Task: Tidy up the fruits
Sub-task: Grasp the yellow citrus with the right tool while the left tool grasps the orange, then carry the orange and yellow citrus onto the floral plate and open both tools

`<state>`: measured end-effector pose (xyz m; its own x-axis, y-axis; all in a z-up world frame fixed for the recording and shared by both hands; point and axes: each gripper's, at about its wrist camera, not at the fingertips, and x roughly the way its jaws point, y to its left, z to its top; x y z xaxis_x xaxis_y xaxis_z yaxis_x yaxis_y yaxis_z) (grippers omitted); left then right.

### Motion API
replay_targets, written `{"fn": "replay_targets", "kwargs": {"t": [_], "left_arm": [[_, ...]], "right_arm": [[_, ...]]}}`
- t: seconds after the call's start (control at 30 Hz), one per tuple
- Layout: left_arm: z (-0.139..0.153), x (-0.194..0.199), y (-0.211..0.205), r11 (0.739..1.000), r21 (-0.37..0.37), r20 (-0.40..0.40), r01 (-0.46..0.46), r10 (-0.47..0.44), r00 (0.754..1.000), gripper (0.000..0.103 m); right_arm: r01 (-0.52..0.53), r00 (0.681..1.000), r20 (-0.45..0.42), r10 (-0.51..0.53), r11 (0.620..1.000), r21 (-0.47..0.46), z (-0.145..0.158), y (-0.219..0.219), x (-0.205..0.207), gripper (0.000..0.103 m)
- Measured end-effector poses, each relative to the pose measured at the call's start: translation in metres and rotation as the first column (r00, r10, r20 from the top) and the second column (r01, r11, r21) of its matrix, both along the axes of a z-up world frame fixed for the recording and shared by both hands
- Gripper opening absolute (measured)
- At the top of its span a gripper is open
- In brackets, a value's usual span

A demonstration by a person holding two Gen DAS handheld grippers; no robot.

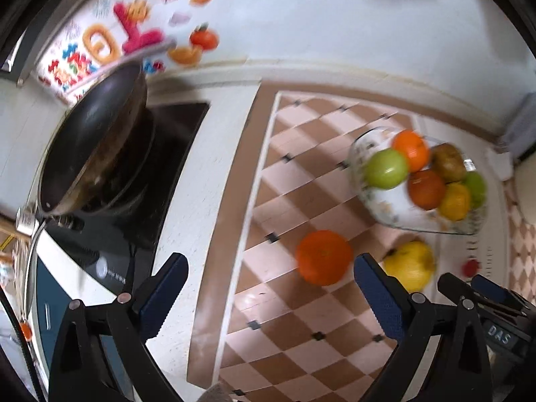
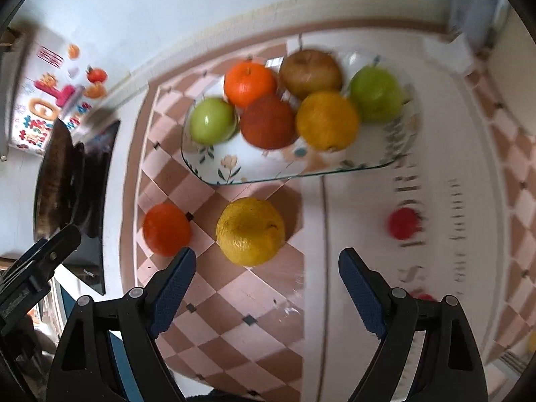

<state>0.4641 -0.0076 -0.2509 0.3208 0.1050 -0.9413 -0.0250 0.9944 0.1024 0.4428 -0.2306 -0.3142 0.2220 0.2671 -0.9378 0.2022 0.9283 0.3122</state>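
Two handheld grippers hang over a checkered counter mat [image 2: 214,305], both pointing steeply down at loose fruit, and both views are blurred. The left gripper [image 1: 268,298] has its jaws spread wide with nothing between the pads; an orange [image 1: 323,257] lies on the mat just ahead of its fingertips. The right gripper [image 2: 266,288] is also spread and empty, with a yellow fruit [image 2: 250,230] sitting on the mat just in front of its jaws, centred between them. The orange rests just left of the yellow fruit in the right wrist view, and the two stand slightly apart.

Beyond them sits a glass dish [image 2: 234,167] with a floral print, holding six pieces: two green apples [image 2: 212,120], an orange one, a dark red one, a yellow one and a brown one, packed touching one another toward the dish's far side. The dish's near part is bare.

A small red fruit [image 2: 403,222] lies on the white cloth to the right, well apart from the others. To the left, a dark pan [image 1: 97,144] sits tilted on a black stove [image 1: 174,127], in front of a colourfully printed box [image 1: 83,53].
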Motion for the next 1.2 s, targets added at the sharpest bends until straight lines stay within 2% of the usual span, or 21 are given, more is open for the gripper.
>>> {"fn": "replay_targets", "kwargs": {"t": [0.1,0.2,0.27,0.3,0.4,0.53,0.6,0.63,0.67,0.7,0.73,0.8,0.87,1.03,1.1,1.2], "left_arm": [[-0.017,0.008,0.009,1.0,0.0,-0.051,-0.02,0.02,0.998,0.101],[-0.037,0.017,0.011,0.998,-0.037,-0.121,-0.042,0.037,0.992,0.101],[-0.052,0.024,0.01,0.995,-0.076,-0.182,-0.066,0.051,0.982,0.101],[-0.057,0.026,0.009,0.993,-0.094,-0.201,-0.073,0.053,0.978,0.101],[-0.078,0.034,0.003,0.983,-0.159,-0.265,-0.093,0.048,0.963,0.101],[-0.113,0.043,-0.004,0.961,-0.24,-0.378,-0.135,0.035,0.925,0.101],[-0.127,0.045,-0.004,0.951,-0.262,-0.407,-0.167,0.048,0.912,0.101],[-0.132,0.046,-0.004,0.944,-0.277,-0.414,-0.178,0.05,0.909,0.101],[-0.136,0.047,-0.004,0.938,-0.293,-0.413,-0.184,0.049,0.909,0.095],[-0.137,0.047,-0.005,0.935,-0.301,-0.408,-0.186,0.049,0.912,0.081],[-0.137,0.046,-0.006,0.932,-0.311,-0.401,-0.185,0.048,0.915,0.078],[-0.135,0.044,-0.01,0.929,-0.327,-0.383,-0.173,0.037,0.923,0.063],[-0.132,0.041,-0.017,0.937,-0.315,-0.378,-0.148,0.019,0.926,0.063],[-0.136,0.022,-0.038,0.935,-0.335,-0.396,-0.112,-0.032,0.918,0.063],[-0.135,0.015,-0.044,0.944,-0.318,-0.376,-0.088,-0.041,0.926,0.063],[-0.136,0.013,-0.048,0.946,-0.316,-0.379,-0.077,-0.051,0.924,0.063]], "right_arm": [[-0.025,0.999,-0.034,0.025,1.0,0.018,-0.027,0.014,0.016,0.089],[-0.046,0.997,-0.066,0.048,0.998,0.031,-0.05,0.026,0.028,0.089],[-0.065,0.995,-0.07,0.066,0.998,0.023,-0.06,0.034,0.033,0.074],[-0.072,0.995,-0.07,0.072,0.997,0.003,-0.062,0.036,0.035,0.066],[-0.092,0.994,-0.059,0.091,0.996,-0.017,-0.062,0.037,0.036,0.065],[-0.099,0.993,-0.066,0.096,0.994,-0.043,-0.058,0.024,0.024,0.065],[-0.093,0.993,-0.08,0.089,0.995,-0.045,-0.059,0.015,0.016,0.065],[-0.088,0.993,-0.087,0.084,0.995,-0.044,-0.058,0.011,0.012,0.065],[-0.084,0.992,-0.094,0.079,0.995,-0.045,-0.059,0.008,0.009,0.065],[-0.082,0.992,-0.098,0.077,0.996,-0.045,-0.059,0.005,0.006,0.065],[-0.079,0.992,-0.099,0.074,0.996,-0.046,-0.059,0.004,0.003,0.065],[-0.078,0.992,-0.102,0.073,0.996,-0.048,-0.06,0.002,0.001,0.065],[-0.076,0.992,-0.103,0.071,0.996,-0.043,-0.059,0.002,-0.002,0.065],[-0.084,0.992,-0.1,0.079,0.995,-0.045,-0.056,0.001,-0.003,0.065],[-0.088,0.991,-0.101,0.083,0.995,-0.053,-0.055,-0.001,-0.004,0.065],[-0.093,0.991,-0.102,0.085,0.993,-0.069,-0.057,0.0,-0.001,0.066]]}}
